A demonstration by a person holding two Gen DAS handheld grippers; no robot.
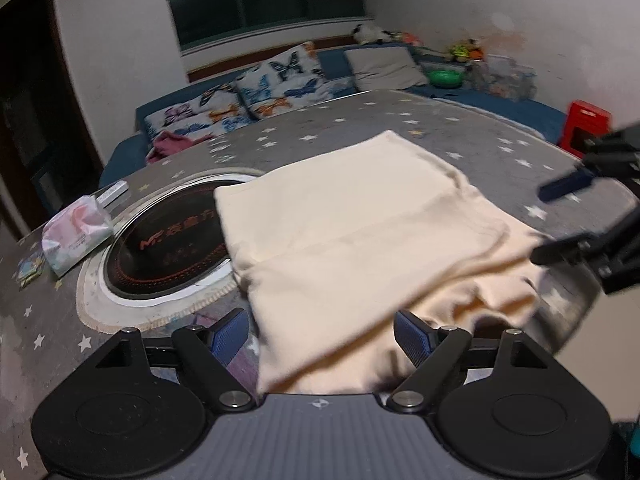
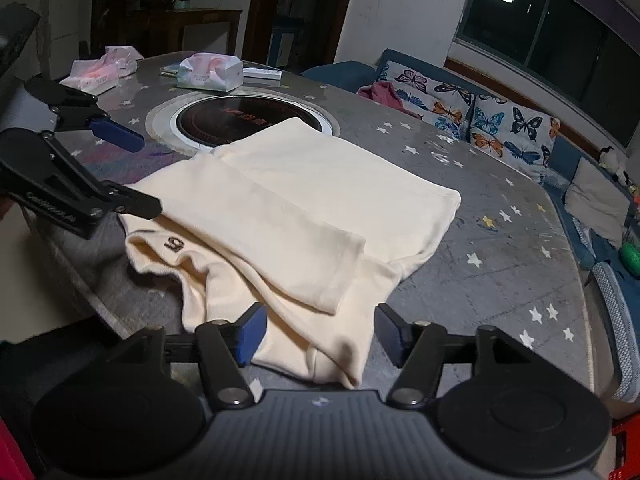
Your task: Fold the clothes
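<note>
A cream garment [image 1: 360, 232] lies partly folded on the round table with the grey star-pattern cover [image 1: 460, 136]; it also shows in the right wrist view [image 2: 304, 216], with a small dark mark near its left edge. My left gripper [image 1: 322, 338] is open, its jaws either side of the garment's near edge. It shows in the right wrist view [image 2: 146, 172] at the left, open beside the cloth. My right gripper [image 2: 320, 334] is open over the garment's near corner. It shows in the left wrist view [image 1: 538, 226] at the right, open at the cloth's edge.
A black round cooktop [image 1: 168, 244] is set in the table, partly under the garment. Tissue packs [image 2: 210, 72] and a white remote [image 2: 262, 74] lie beyond it. A blue sofa with butterfly cushions [image 2: 480, 116] curves around the table. A red box [image 1: 586, 126] stands at the right.
</note>
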